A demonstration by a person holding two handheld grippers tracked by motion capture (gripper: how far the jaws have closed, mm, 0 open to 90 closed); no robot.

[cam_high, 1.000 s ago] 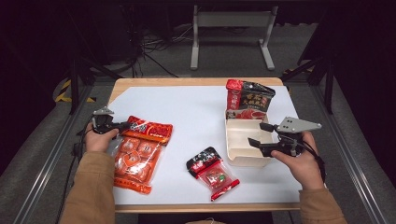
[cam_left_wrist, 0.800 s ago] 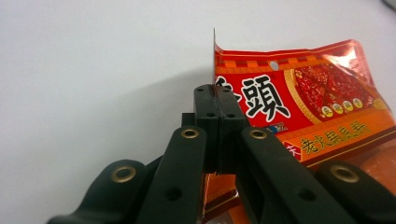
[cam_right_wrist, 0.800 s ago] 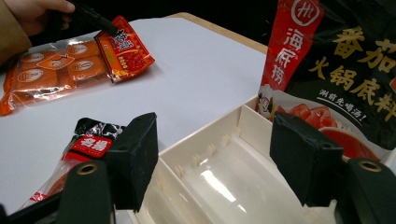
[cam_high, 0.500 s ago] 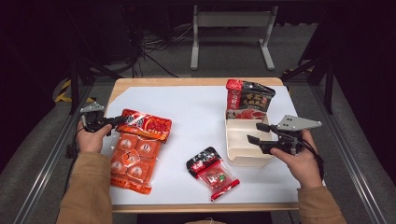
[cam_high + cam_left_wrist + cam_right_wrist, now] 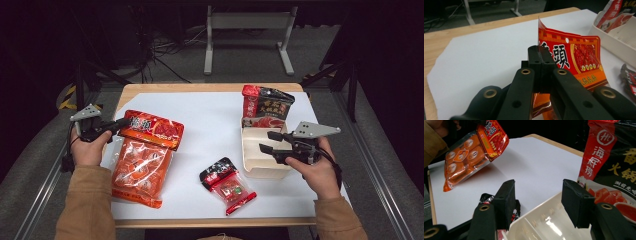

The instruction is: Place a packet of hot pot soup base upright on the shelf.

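Note:
My left gripper [image 5: 122, 123] is shut on the top corner of a large orange snack bag [image 5: 142, 165] and holds that end above the table. The bag's lower end rests on the white sheet. In the left gripper view the jaws [image 5: 540, 50] pinch the bag's [image 5: 576, 57] red header. My right gripper [image 5: 265, 141] hovers at the white tray's [image 5: 252, 162] left wall. Its jaws have just been closing. The tray's rim [image 5: 541, 220] lies between them, with gaps at both pads [image 5: 506, 195]. A red and black packet [image 5: 265, 107] stands in the tray's far end.
A small red and black packet [image 5: 227, 184] lies on the white sheet [image 5: 210, 125] near the front edge, left of the tray. The sheet covers a wooden table [image 5: 200, 87]. A metal stand [image 5: 245, 30] and cables sit on the floor behind.
The left gripper has risen and drawn left, lifting the orange bag's top end off the sheet. The right gripper's jaws have narrowed over the tray wall; that hand stayed in place.

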